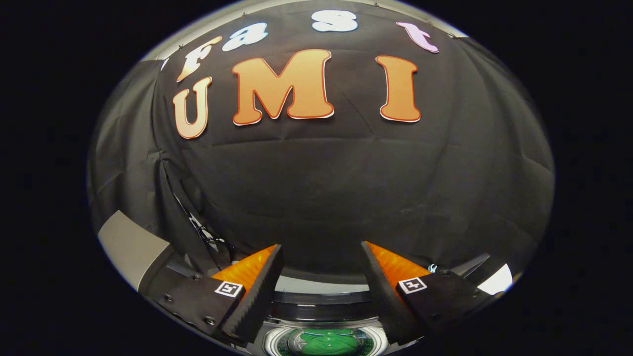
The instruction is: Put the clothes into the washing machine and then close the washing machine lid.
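My gripper (321, 249) is open, its two fingers spread wide with nothing between them, held above the washing machine (321, 299). Below and between the fingers I look down into the machine's round drum opening, where a green garment (329, 342) lies inside the white-rimmed tub. The dark band of the machine's top, just beyond the drum, runs between the fingers. I cannot tell how the lid stands from here.
A black cloth wall rises straight ahead of the fingers. A grey panel (129, 246) stands off to the left, with a cable hanging beside it. A pale surface (496, 281) shows to the right of the machine.
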Motion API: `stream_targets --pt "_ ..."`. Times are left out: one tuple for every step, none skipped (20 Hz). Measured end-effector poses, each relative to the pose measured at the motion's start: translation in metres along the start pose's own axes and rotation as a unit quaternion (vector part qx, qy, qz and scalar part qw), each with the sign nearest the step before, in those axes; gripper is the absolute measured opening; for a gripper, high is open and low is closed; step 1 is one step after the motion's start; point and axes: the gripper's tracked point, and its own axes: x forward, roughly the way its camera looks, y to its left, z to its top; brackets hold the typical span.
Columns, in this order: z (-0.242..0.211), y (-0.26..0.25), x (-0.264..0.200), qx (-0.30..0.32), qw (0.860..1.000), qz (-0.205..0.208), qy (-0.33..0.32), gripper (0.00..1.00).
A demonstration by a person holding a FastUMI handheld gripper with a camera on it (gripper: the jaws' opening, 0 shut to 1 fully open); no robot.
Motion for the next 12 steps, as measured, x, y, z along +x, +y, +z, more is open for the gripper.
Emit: stream_targets --pt "-0.004 0.000 -0.008 -0.001 1.000 0.000 -0.001 0.99" --pt "-0.007 0.001 -0.017 -0.002 1.000 0.000 -0.003 0.98" --pt "-0.011 0.002 -0.025 -0.003 1.000 0.000 -0.007 0.98" --pt "-0.015 0.002 -0.032 -0.002 1.000 0.000 -0.008 0.98" --pt "-0.020 0.003 -0.040 -0.003 1.000 -0.001 -0.009 0.98" --pt "-0.025 0.003 -0.046 -0.003 1.000 -0.002 -0.008 0.98" --pt "-0.031 0.003 -0.053 -0.003 1.000 -0.003 -0.007 0.98" --pt "-0.035 0.004 -0.060 -0.002 1.000 -0.003 -0.005 0.98" --pt "-0.039 0.005 -0.065 -0.002 1.000 -0.004 -0.002 0.98" --pt "-0.044 0.004 -0.070 -0.002 1.000 -0.004 0.000 0.98" --pt "-0.049 0.004 -0.076 -0.002 1.000 -0.005 0.003 0.98" --pt "-0.053 0.003 -0.080 0.000 1.000 -0.007 0.004 0.98"
